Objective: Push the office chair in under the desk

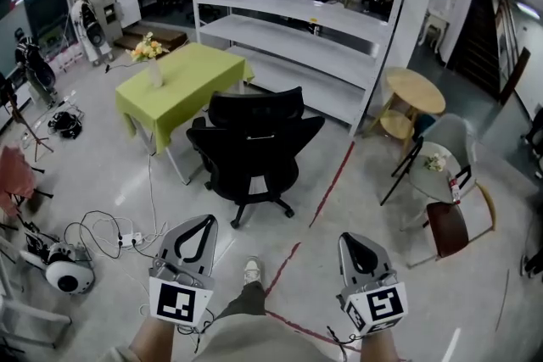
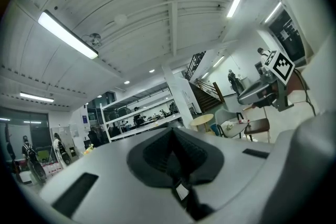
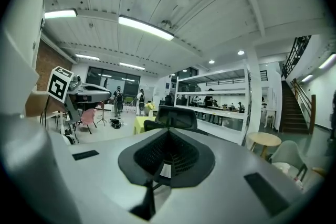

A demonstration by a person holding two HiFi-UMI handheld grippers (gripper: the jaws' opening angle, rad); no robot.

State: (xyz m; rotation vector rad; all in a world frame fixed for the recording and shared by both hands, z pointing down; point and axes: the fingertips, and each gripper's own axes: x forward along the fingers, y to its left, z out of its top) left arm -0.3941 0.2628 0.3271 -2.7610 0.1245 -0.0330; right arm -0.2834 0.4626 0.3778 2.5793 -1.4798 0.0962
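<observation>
Beside the counter: black mesh office chair (image 1: 254, 144) stood pulled out at the near right corner of the lime-green-clothed counter (image 1: 199, 80), not yet under it.
Left tool (image 1: 202, 223): jaws pressed together on nothing, held well short of the counter and aimed toward the chair.
Right tool (image 1: 354, 242): likewise closed and empty; blunt closed tips probably suited pushing the backrest.
Floor cables (image 1: 102, 229): looped leads lay on the counter's near side, seemingly off the chair's path.

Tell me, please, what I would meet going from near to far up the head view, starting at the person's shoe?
white shoe → black office chair → desk with the green cloth → white shelving unit
</observation>
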